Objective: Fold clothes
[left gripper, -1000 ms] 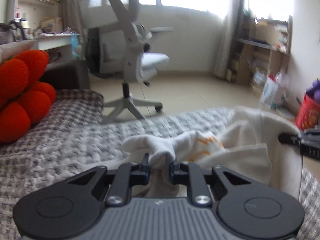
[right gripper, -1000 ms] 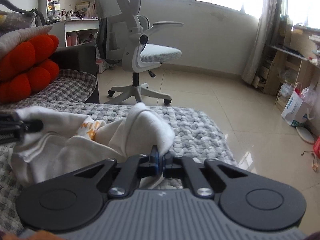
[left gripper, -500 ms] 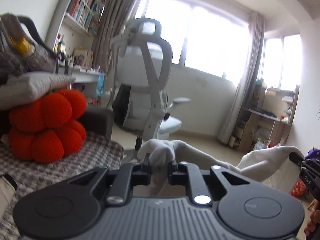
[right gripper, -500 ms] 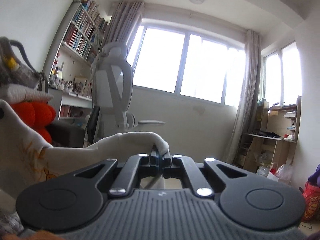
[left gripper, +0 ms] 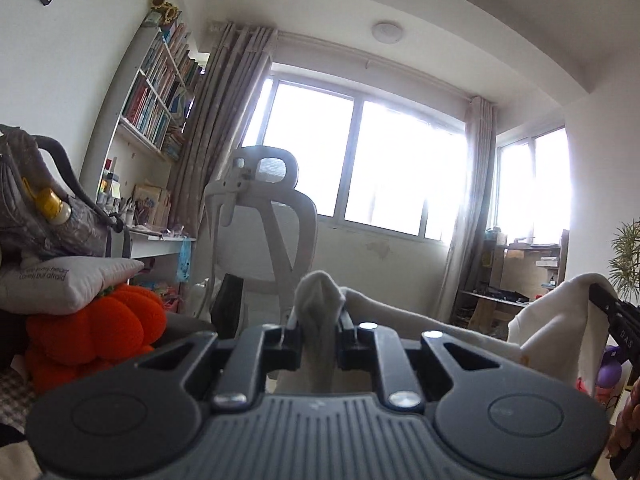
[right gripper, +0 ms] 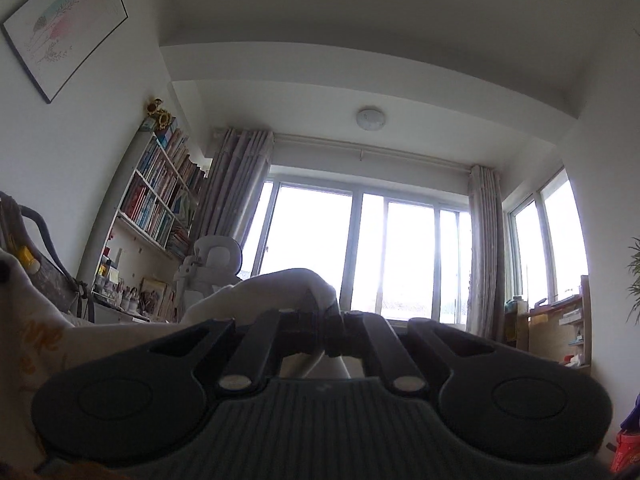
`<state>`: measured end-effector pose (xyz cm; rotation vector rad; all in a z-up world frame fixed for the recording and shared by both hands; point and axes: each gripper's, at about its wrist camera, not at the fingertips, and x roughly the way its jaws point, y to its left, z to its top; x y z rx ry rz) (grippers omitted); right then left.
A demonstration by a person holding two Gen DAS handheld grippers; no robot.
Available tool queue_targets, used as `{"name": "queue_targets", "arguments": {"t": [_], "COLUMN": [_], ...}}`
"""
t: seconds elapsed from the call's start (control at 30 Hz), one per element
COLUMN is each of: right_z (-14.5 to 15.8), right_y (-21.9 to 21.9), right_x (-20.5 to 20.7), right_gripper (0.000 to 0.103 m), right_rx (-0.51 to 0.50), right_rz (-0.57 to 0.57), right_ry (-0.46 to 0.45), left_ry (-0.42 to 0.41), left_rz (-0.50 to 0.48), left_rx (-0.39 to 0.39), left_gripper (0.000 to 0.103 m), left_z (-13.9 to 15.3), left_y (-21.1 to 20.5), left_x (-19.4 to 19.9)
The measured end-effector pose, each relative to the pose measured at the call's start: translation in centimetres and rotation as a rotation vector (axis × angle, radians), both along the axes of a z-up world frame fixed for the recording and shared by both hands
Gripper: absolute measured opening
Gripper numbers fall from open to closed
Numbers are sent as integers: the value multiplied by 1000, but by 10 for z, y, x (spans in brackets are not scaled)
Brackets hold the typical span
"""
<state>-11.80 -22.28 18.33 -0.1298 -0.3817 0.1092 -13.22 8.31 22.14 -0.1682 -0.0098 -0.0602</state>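
So I've got one white garment (left gripper: pixel 452 332) up in the air, strung between my two grippers; left gripper (left gripper: pixel 318 322) has its jaws pinched on a bunched corner, right gripper (right gripper: pixel 326 320) is clamped tight on another fold; the top edge sags between them; one office chair (left gripper: pixel 272 240) sits straight ahead under the window, one orange cushion (left gripper: pixel 96 332) off to the left, so there's room in front.

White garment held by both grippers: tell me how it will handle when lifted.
Probably floppy: the garment sags between the left gripper and the right gripper. Likely light, since a small pinched bunch in each carries it. It may slip if the jaws loosen.
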Motion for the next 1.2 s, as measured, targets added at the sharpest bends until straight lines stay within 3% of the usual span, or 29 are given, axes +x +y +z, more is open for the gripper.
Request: {"name": "queue_targets", "arguments": {"t": [0.07, 0.1, 0.17, 0.27, 0.33, 0.4, 0.43, 0.5, 0.57, 0.73, 0.9, 0.97, 1.07, 1.13, 1.17, 1.2], "right_z": [-10, -20, -64, -142, -174, -180, -177, -173, -169, -170, -172, -173, -174, -174, -175, -175], "right_y": [9, 13, 17, 21, 24, 27, 29, 31, 32, 26, 14, 11, 14, 16, 18, 19], "right_x": [41, 67, 127, 203, 223, 229, 230, 229, 227, 228, 218, 215, 213, 213, 213, 213], "right_gripper": [2, 2, 2, 2, 2, 2, 2, 2, 3, 4, 5, 5, 5, 5, 5, 5], "right_rx": [-41, -67, -101, -172, -226, -242, -239, -240, -243, -253, -250, -246, -243, -245, -248, -252], "right_rz": [-40, -54, -70, -105, -111, -101, -97, -90, -84, -104, -112, -111, -107, -106, -107, -108], "right_ry": [89, 163, 371, 709, 839, 867, 863, 861, 860, 901, 907, 906, 910, 913, 912, 910], "left_ry": [83, 147, 282, 514, 619, 666, 641, 603, 608, 729, 746, 771, 820, 820, 819, 816], "left_rz": [18, 26, 51, 63, 23, -3, 18, 58, 73, 113, 169, 190, 164, 177, 179, 179], "left_rx": [23, 39, 60, -36, -117, -173, -165, -133, -95, 13, -8, 54, 243, 328, 342, 337], "left_gripper": [24, 35, 46, 47, 46, 48, 51, 70, 76, 77, 82, 82, 82, 77, 62, 38], "left_z": [-20, -37, -77, -157, -184, -196, -191, -183, -183, -206, -211, -217, -234, -239, -239, -237], "left_y": [-3, -4, -2, 15, 28, 41, 46, 52, 52, 55, 70, 65, 41, 30, 27, 27], "left_x": [30, 52, 95, 142, 157, 167, 166, 166, 171, 187, 181, 181, 185, 185, 185, 185]}}
